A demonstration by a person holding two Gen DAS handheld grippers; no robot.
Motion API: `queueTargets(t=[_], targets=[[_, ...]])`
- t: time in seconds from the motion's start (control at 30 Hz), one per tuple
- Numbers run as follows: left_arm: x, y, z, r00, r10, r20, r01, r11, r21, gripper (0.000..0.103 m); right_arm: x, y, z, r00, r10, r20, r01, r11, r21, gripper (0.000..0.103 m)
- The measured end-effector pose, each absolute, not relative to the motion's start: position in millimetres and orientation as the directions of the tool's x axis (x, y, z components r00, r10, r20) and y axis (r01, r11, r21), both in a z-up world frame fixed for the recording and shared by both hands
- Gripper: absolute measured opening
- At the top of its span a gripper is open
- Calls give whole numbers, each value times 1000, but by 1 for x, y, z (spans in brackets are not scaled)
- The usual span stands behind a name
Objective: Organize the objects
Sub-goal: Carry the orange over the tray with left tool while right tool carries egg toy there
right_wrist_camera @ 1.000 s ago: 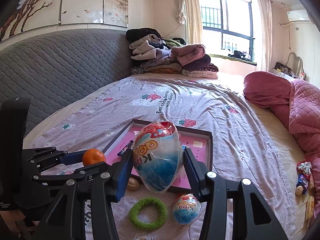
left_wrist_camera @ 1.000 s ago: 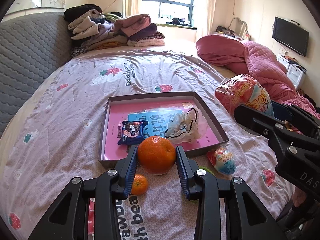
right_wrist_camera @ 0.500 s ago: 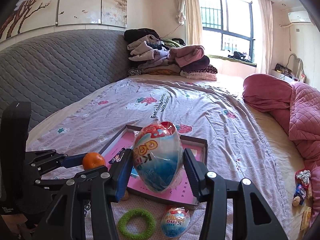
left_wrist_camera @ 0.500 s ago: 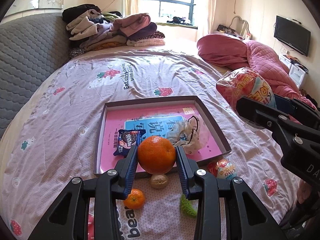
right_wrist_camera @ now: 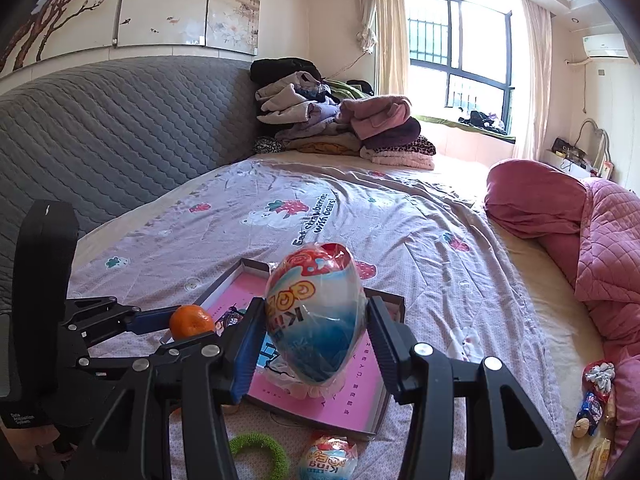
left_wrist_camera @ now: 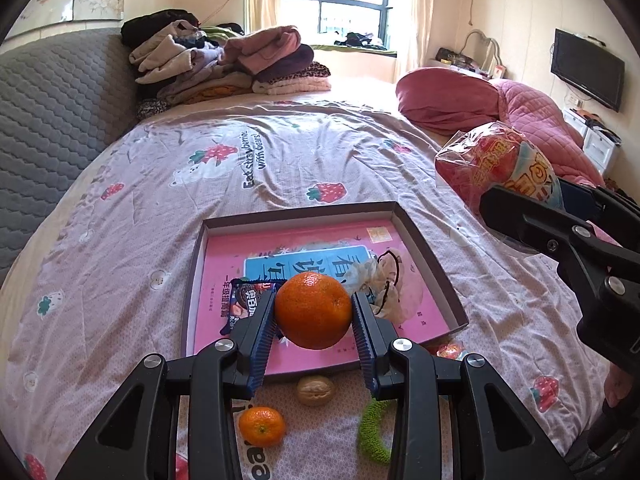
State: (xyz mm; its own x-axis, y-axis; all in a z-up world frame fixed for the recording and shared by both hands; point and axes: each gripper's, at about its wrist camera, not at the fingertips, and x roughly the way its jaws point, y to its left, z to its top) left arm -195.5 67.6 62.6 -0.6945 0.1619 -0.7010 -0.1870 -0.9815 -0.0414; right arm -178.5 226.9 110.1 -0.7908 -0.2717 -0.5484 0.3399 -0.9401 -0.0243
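Both hands have carried their loads forward over the bed since a moment ago, so the shallow box (left_wrist_camera: 434, 256) with its pink-printed floor now sits squarely beneath them rather than ahead. The left gripper (left_wrist_camera: 313, 316) is clamped on a big orange (left_wrist_camera: 313, 311), its ribbed blue pads pressed against either side; a second earlier that fruit hung above the box's near edge, and now it hovers over the floor inside, just in front of a dark cookie packet (left_wrist_camera: 244, 304) and a crumpled white-and-black bag (left_wrist_camera: 380, 284) already lying there. The right gripper (right_wrist_camera: 316, 332) holds its jaws fairly wide but tight on a large plastic-wrapped toy egg (right_wrist_camera: 316, 312), which has likewise come in over the box's right half. Left on the bedspread (left_wrist_camera: 280, 160) near the box's front wall are a small tangerine (left_wrist_camera: 262, 426), a walnut (left_wrist_camera: 315, 390), a fuzzy green ring (right_wrist_camera: 260, 456) and a smaller wrapped egg (right_wrist_camera: 326, 460) — so I'd judge the sorting about half done. Both items look ready to be lowered and let go; the orange may roll once released, and the egg should land clear of the bag.
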Motion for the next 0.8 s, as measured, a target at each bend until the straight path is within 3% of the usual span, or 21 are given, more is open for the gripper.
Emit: queueTargets(t=[0.8], targets=[[-249, 79, 39, -664, 150, -732, -174, -984, -43, 39, -231, 234, 95, -781, -233, -579, 324, -944, -57, 51]])
